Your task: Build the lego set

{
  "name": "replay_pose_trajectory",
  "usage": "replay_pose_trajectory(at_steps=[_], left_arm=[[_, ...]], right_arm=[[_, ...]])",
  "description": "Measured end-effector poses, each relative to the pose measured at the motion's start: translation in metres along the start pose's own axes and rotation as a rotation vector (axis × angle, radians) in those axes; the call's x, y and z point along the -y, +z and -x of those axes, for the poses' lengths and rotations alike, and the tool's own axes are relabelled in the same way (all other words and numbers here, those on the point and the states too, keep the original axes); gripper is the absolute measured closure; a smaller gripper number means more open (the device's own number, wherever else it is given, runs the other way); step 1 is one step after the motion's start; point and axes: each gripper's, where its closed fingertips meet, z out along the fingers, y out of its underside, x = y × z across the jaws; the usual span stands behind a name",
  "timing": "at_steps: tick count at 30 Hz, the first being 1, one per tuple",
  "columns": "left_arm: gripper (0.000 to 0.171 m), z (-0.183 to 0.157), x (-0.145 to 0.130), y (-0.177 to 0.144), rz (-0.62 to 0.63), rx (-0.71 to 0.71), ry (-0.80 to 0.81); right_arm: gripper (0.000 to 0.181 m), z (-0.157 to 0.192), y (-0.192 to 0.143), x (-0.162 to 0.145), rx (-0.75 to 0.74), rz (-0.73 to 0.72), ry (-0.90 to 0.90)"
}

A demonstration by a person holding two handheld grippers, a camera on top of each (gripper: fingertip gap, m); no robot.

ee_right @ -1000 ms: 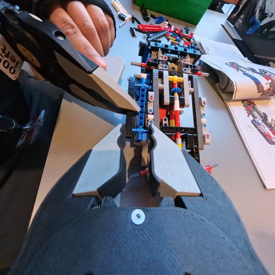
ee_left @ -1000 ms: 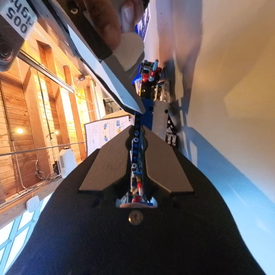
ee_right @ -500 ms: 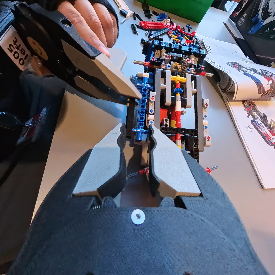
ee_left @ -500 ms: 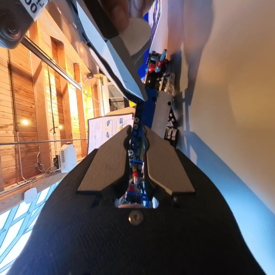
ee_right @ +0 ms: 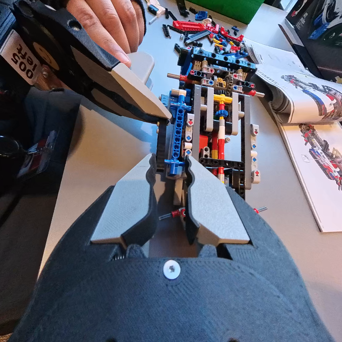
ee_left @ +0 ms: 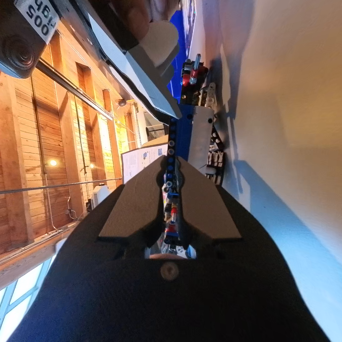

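Observation:
The partly built lego model (ee_right: 220, 114), a long chassis of black, grey, blue, red and yellow beams, lies on the grey table (ee_right: 111, 157). My right gripper (ee_right: 169, 162) is shut on the near end of its left side, where a black beam (ee_right: 160, 140) and a blue beam (ee_right: 177, 135) run together. My left gripper (ee_right: 162, 117) comes in from the upper left, rolled on its side, and is shut on the far end of that black beam. In the left wrist view my left gripper (ee_left: 171, 166) pinches the model (ee_left: 185, 133). The right gripper's finger (ee_left: 148, 83) touches it farther on.
Loose lego parts (ee_right: 203, 31) lie beyond the model, before a green box (ee_right: 231, 9). An open instruction booklet (ee_right: 305, 103) lies to the right, with a dark box (ee_right: 318, 24) behind it. A red pin (ee_right: 259, 210) lies near the model's corner. A hand (ee_right: 107, 24) holds the left gripper. Left and right tips are no more than a few centimetres apart.
Both grippers keep their hold on the model's side. The left gripper's tip has slid a little along the black beam, away from the right gripper. The model has barely moved.

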Motion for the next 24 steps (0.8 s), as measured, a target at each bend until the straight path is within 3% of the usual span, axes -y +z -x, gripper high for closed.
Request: replay_pose_trajectory(at_steps=[17,24], left_arm=[[0.166,-0.001,-0.009,0.014,0.009,0.004,-0.014],[0.167,-0.005,-0.015,0.008,0.018,0.009,-0.056]], right_arm=[[0.151,-0.002,0.000,0.001,-0.034,0.010,-0.020],[0.142,-0.001,-0.004,0.017,-0.003,-0.072,0.028]])
